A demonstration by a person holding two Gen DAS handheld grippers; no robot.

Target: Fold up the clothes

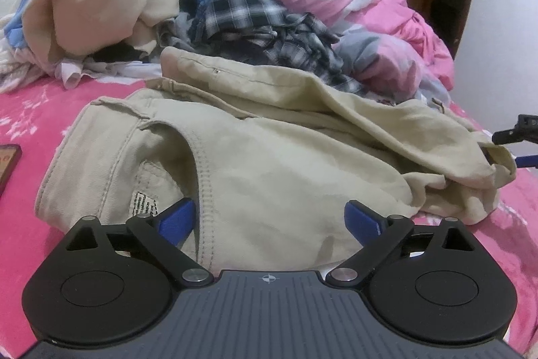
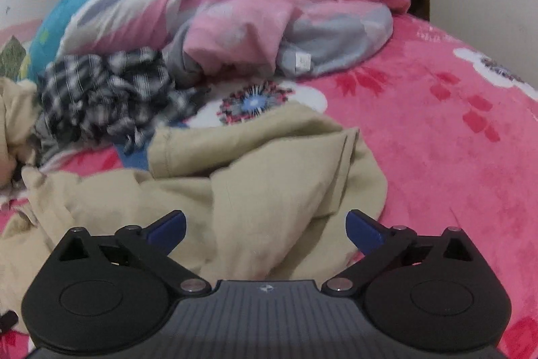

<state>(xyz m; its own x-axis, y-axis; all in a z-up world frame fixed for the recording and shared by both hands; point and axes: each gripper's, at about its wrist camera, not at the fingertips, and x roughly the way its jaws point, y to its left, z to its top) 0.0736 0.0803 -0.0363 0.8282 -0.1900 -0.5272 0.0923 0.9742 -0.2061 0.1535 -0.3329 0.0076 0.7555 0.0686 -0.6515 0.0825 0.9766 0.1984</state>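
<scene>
Khaki trousers (image 1: 269, 150) lie rumpled on the pink bedspread (image 1: 43, 110), dead ahead at twelve o'clock. My left gripper (image 1: 269, 221) gapes wide, empty, at the waistband end. Right gripper (image 2: 265, 227), wide and empty too, faces the legs; the garment runs nine-to-three between them.

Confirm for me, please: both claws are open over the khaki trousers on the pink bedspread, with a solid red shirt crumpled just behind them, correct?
Not quite. The crumpled shirt is black-and-white plaid, not solid red, as the left wrist view shows. The rest holds: left claw and right claw are open over the khaki trousers on the pink bedspread.
</scene>
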